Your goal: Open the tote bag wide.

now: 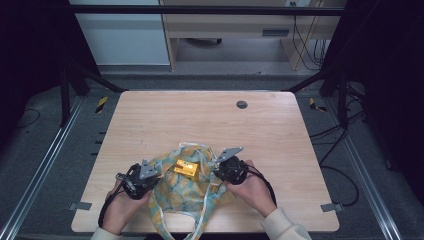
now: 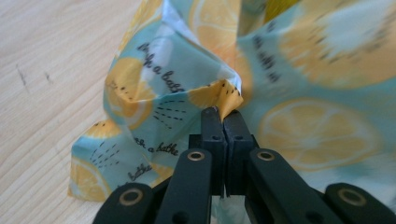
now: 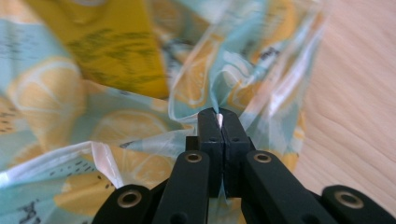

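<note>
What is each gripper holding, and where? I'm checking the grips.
Both pinch the lemon-print bag: left gripper a fabric fold, right gripper a thin edge.

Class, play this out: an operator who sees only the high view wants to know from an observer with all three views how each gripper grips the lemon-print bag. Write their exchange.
Operator: My high view has the left gripper at the bag. Is it clamped?
Observer: Yes. The left gripper view shows its jaws shut on a folded yellow edge of the bag.
Operator: And the right gripper?
Observer: The right gripper view shows its jaws shut too, pinching a thin pale strip of the bag's film.
Operator: I see a yellow box between them. Is it touched?
Observer: No. In the right gripper view it lies beyond the jaws, apart from them, on the lemon print.
</note>
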Tool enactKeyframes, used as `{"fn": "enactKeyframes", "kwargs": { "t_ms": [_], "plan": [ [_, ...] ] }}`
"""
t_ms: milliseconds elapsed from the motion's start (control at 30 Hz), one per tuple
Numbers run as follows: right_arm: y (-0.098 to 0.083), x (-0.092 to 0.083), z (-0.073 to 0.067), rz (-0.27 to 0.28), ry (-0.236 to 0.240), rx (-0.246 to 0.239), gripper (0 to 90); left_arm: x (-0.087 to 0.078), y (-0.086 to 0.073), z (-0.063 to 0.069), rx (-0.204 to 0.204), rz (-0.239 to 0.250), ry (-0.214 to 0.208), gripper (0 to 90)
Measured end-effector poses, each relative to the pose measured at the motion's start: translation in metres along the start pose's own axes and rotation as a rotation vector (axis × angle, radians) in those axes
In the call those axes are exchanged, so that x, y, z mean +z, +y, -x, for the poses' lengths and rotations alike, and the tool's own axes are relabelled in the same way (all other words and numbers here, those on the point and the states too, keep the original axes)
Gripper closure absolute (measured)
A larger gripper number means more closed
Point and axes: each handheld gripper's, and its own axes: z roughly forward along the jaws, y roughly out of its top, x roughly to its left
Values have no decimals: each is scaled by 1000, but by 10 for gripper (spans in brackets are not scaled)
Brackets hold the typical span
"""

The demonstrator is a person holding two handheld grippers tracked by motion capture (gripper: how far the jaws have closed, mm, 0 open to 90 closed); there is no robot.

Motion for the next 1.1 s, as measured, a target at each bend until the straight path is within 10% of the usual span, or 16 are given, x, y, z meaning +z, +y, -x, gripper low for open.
{"fn": "enactKeyframes", "kwargs": {
  "t_ms": [300, 667, 1000, 1100],
  "plan": [
    [-29, 1, 40, -3, -36, 122, 900, 10, -4, -9, 19, -84, 77, 900],
    [-35, 3, 51, -31, -72, 118, 900, 14, -10, -17, 14, -143, 109, 900],
    [-39, 4, 53, -27, -83, 118, 894, 9, -14, -19, -55, -75, 68, 837],
    [-40, -6, 54, 43, -84, 131, 703, -1, -14, -20, -87, 8, 48, 736]
  ]
}}
